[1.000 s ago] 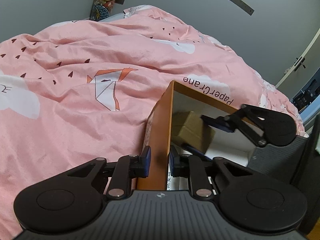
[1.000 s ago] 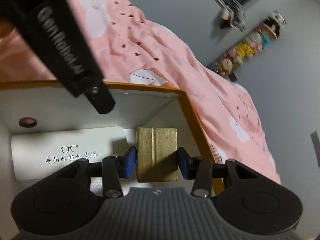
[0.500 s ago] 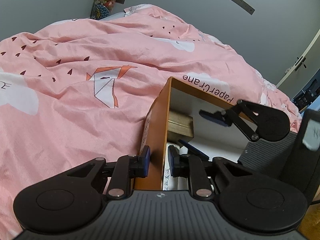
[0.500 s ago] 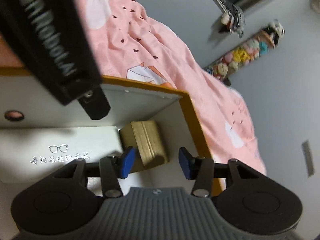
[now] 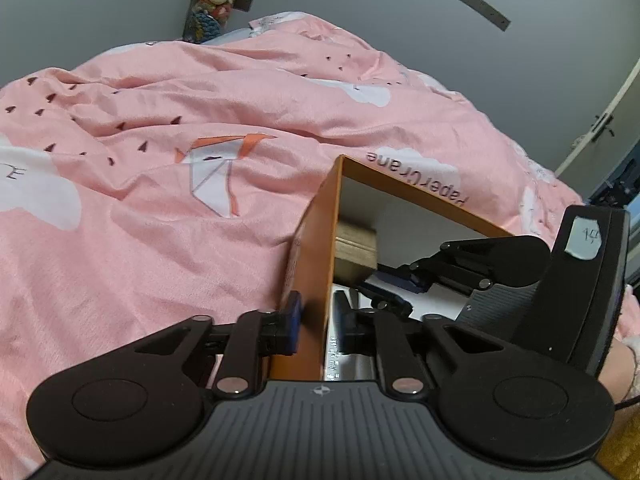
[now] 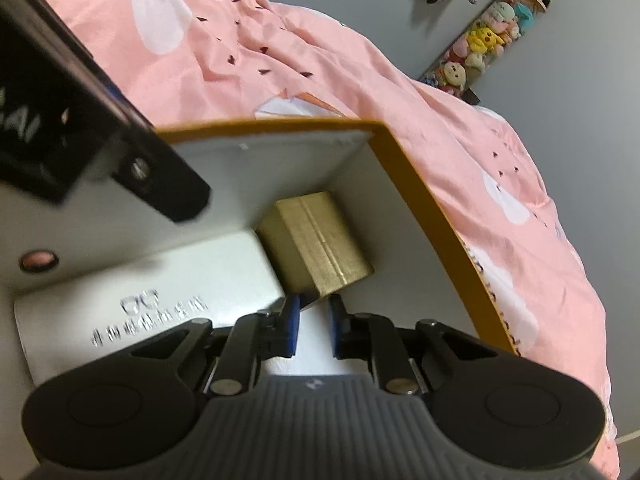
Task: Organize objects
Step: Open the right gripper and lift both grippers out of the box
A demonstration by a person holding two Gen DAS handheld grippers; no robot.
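Note:
An orange box with a white inside stands on the pink bed. My left gripper is shut on its near side wall. A small gold box lies inside in the far corner, next to a white glasses case. My right gripper is empty, its jaws narrowed with a small gap, just behind the gold box and apart from it. It also shows in the left wrist view.
A pink duvet with cloud and crane prints covers the bed around the box. A tube of plush toys hangs on the grey wall. A white door is at the far right.
My right gripper let go of the gold box, drew back and narrowed its jaws. The gold box now lies tilted in the box corner. My left gripper kept its hold on the wall.

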